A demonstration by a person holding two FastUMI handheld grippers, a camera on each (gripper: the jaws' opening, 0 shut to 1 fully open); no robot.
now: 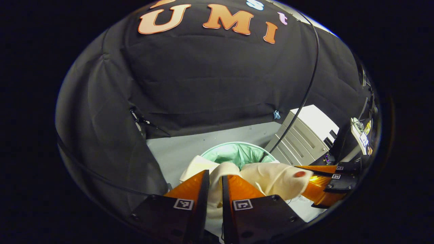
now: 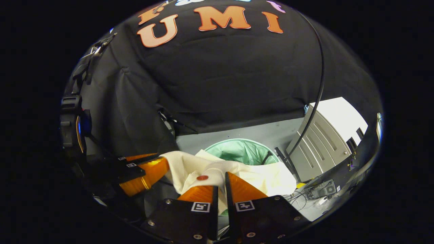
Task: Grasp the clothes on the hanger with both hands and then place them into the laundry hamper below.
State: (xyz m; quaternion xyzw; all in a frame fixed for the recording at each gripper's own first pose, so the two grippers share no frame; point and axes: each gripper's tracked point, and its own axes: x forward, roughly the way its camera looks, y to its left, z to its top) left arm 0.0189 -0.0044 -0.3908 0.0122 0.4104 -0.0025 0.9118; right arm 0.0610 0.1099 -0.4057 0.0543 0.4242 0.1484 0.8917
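A cream garment (image 1: 271,178) with a small red spot hangs stretched between both grippers, just above a round hamper (image 1: 237,152) lined in pale green. My left gripper (image 1: 215,181) is shut on one bunched end of the cloth. The right gripper (image 1: 313,184) shows at the right of the left gripper view, pinching the other end. In the right gripper view my right gripper (image 2: 221,184) is shut on the garment (image 2: 264,178), the left gripper (image 2: 159,169) holds its far end at the left, and the hamper (image 2: 242,150) lies beyond.
A grey cabinet with drawers (image 1: 305,139) stands right of the hamper on the pale floor (image 1: 176,149). A black cable (image 1: 305,91) hangs down toward the hamper's rim. Cables and small gear (image 2: 318,189) lie on the floor at the right.
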